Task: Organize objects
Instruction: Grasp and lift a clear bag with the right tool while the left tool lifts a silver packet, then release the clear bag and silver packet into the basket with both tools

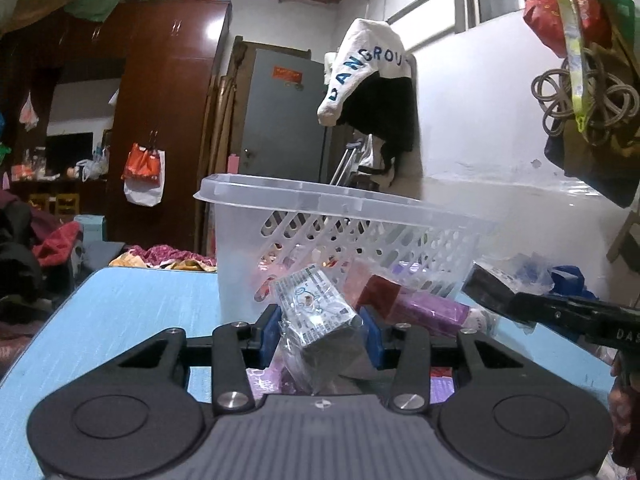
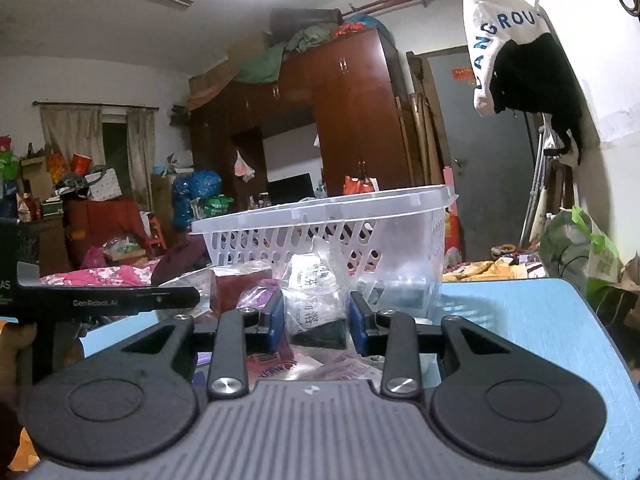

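Left wrist view, left gripper (image 1: 320,330) clamped on a clear-wrapped printed packet (image 1: 316,312), translucent slotted plastic basket (image 1: 340,216) just beyond holding small packets, right gripper (image 2: 316,314) clamped on a clear bag of white sachets (image 2: 314,300), pale blue tabletop (image 1: 140,312) strewn with purple wrapped boxes (image 1: 432,314).

A clear slotted basket (image 1: 304,204) stood upright on the blue table (image 1: 132,312). In front of it lay plastic-wrapped packets: a white printed box (image 1: 316,304) tilted between blue fingers (image 1: 269,332), a maroon and purple one (image 1: 416,304) beside it, and another white packet (image 2: 316,300) held likewise.
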Motion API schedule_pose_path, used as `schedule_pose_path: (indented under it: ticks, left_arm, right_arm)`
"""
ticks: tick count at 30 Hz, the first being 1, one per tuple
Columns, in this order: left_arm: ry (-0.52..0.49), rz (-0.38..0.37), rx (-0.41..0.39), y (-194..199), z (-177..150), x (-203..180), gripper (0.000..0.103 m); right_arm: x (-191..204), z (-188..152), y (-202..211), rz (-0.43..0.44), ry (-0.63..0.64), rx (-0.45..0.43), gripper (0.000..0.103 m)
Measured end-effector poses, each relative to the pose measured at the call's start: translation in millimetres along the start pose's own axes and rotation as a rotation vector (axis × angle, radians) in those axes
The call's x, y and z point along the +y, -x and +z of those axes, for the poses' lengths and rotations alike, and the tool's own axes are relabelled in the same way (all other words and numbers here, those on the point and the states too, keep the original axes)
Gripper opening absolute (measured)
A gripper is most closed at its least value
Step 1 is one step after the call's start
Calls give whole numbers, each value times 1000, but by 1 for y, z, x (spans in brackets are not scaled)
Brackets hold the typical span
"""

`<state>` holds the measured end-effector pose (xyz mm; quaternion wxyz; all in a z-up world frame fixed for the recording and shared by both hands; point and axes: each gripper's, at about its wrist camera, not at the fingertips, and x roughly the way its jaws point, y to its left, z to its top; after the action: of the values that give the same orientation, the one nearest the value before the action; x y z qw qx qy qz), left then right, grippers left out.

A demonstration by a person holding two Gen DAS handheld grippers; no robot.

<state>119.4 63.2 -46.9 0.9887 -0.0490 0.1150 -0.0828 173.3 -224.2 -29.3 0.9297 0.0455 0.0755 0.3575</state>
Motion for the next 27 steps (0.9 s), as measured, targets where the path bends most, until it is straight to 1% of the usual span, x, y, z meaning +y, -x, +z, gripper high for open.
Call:
schedule_pose_path:
  ticks: [12,14,15,17,18,20,21,23,25,27]
  left_arm:
    - [-6,8,-16,1,-1,-1,47]
    - [-5,6,-31,3,-1,0,47]
    - [2,0,-51,7,-1,1,47]
    - [20,-37,-84,16,2,2,47]
    - [15,-38,-95,20,7,1,47]
    - [-7,-41,-146,30,32,-3,47]
    - [-9,-51,-159,32,48,-5,47]
    - [-27,-38,-180,28,87,-10,47]
    - [-63,-6,-157,10,121,-15,47]
    - [-64,24,-76,-21,142,-14,47]
  right_arm:
    - [-1,-4,2,1,4,-13,37]
    - [0,-5,3,1,5,-19,37]
    - [0,-5,5,-2,4,-29,37]
    - [3,-2,11,-22,20,-55,37]
    - [5,2,14,-22,24,-60,37]
    - [7,20,22,-4,17,-106,37]
    - [10,33,23,-6,36,-118,37]
    - [20,66,17,-45,114,-131,37]
    - [23,100,-1,-62,155,-101,37]
    - [19,127,-27,-58,160,-40,37]
